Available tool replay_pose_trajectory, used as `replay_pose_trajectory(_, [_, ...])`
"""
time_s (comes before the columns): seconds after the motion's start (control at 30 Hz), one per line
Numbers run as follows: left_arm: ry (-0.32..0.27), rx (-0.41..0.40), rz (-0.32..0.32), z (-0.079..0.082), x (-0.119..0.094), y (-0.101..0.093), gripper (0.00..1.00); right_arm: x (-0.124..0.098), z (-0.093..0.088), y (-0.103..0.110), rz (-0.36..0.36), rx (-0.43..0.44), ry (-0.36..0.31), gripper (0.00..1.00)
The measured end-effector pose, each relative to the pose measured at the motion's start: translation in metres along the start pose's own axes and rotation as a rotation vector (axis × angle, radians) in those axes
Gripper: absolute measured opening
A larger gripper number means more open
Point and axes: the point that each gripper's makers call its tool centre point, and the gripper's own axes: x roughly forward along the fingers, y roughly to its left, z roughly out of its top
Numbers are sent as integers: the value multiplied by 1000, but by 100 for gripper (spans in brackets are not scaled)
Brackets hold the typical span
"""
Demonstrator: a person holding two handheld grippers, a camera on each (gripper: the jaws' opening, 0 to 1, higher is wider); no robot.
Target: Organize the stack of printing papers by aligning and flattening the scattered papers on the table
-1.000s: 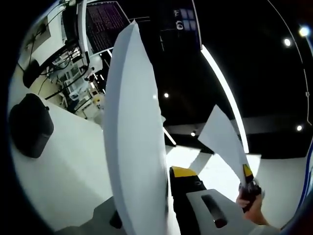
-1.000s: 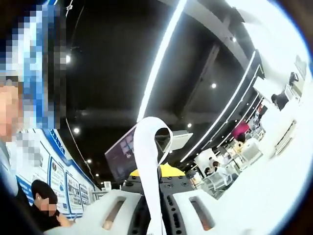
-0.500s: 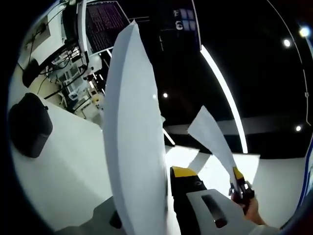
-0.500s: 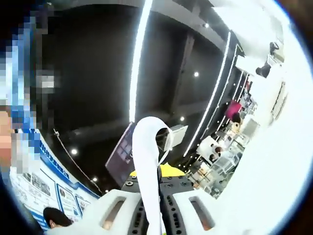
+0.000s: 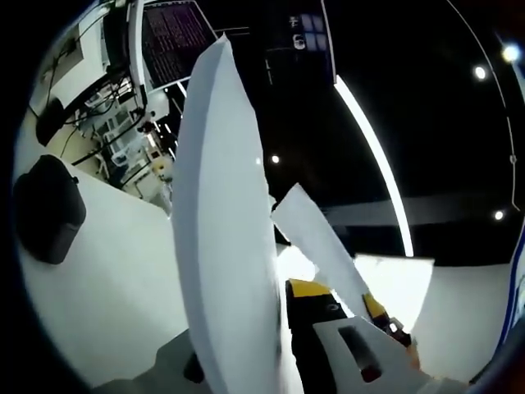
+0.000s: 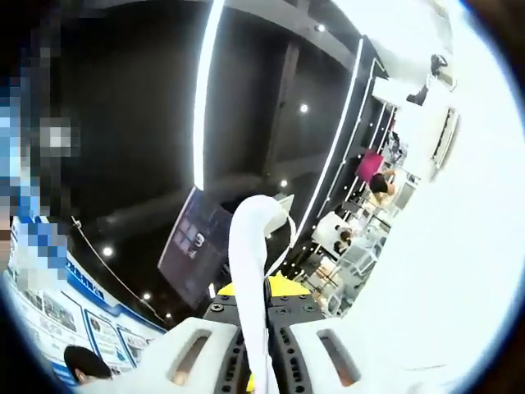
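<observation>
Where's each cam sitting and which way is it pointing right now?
Left gripper view: rides the left gripper, tilted up toward a dark ceiling; its jaws clamp a white paper stack edge-on, and the right gripper enters from the right with a hand.
Right gripper view: rides the right gripper, also aimed up at ceiling lights; its jaws pinch the paper's curled edge.
Shared: the paper and the ceiling.

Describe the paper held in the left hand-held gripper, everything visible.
The paper is plain white, thin and unprinted as far as it shows. It stands on edge, rising from between the jaws of the left hand-held gripper, which are shut on its lower end. It bows in a smooth curve and tapers to a point near the view's top. Whether it is one sheet or several cannot be told. Nothing else touches it.
</observation>
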Motion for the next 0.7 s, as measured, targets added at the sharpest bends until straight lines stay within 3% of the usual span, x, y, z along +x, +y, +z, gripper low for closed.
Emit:
replay_pose_trajectory(0.43, [1,4,-5,-1,-1,-3,9,-6,-31,-14,-52,-101,51,0])
replay_pose_trajectory(0.7, [-4,-6,-9,0,-1,-4,11,-7,-29,-21,-71,-155,45,0])
